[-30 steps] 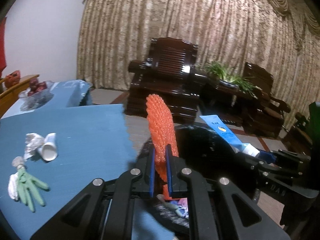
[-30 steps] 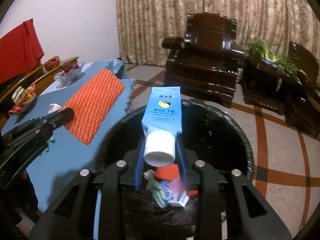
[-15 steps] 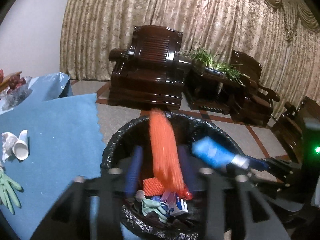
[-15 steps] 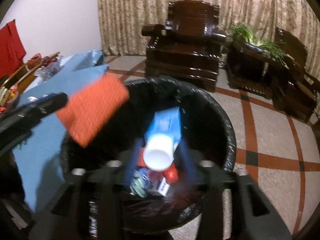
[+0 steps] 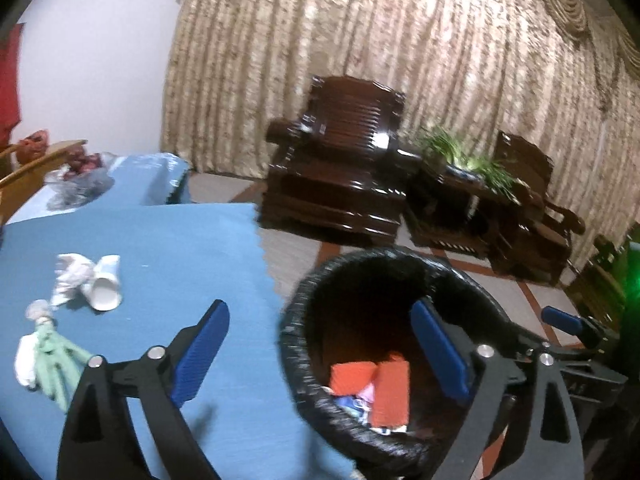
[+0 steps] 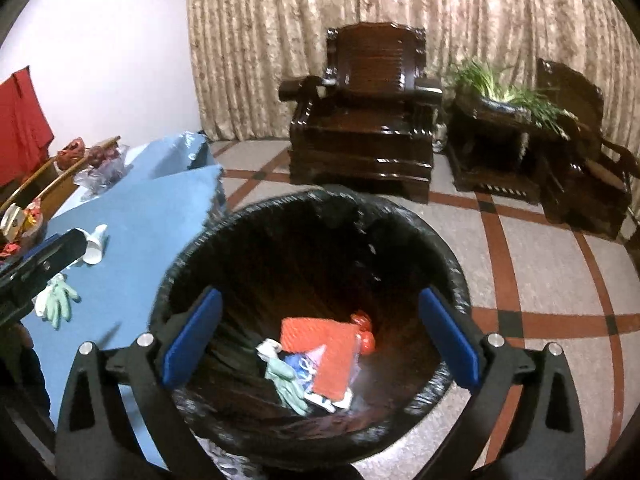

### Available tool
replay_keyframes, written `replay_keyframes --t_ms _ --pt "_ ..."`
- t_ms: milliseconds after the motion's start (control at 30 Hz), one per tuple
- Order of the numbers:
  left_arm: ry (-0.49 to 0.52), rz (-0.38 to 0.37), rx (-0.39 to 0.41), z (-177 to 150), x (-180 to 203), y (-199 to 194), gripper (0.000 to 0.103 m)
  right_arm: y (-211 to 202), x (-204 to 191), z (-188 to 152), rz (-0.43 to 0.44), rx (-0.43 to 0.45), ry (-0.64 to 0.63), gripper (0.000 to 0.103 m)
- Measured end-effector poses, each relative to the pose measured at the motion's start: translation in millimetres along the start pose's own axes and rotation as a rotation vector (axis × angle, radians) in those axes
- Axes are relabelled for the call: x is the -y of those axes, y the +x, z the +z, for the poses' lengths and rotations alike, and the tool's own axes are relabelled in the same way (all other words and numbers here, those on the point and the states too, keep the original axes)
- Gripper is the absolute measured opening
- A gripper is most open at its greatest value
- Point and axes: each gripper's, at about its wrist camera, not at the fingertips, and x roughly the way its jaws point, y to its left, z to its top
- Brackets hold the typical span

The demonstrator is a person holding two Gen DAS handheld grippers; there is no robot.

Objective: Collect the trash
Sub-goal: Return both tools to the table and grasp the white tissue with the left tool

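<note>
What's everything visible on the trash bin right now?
The trash bin is round, upright and lined with a glossy black plastic bag folded over its rim. It stands on the tiled floor, close beside the blue-covered table; whether they touch is unclear. It is partly filled: orange foam netting, a pale green glove, a red item, and small white and blue wrappers lie at the bottom. The right gripper hangs open above it, jaws just opened and empty.
</note>
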Motion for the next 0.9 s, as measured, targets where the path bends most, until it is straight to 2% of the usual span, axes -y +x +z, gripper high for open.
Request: replay_keyframes --t_ms 133,533,733,900 --pt "-0.018 0.087 0.037 2.2 -29.2 -26.3 0.096 -4.9 -27.0 7.8 0.042 0.022 -0.044 0.098" --pt "-0.122 0.323 0.054 -18.3 -133.2 -84.4 0.097 14.2 -142.7 16.0 0.242 0.012 -0.204 0.098" --pt "-0.155 0.411 0.054 -34.3 -178.4 -103.4 0.096 24.9 -187.8 14.1 0.306 0.019 -0.252 0.098" --pt "-0.178 0.452 0.056 -43.8 -211.1 -111.3 0.095 38.9 -221.6 9.1 0.342 0.011 -0.28 0.098"
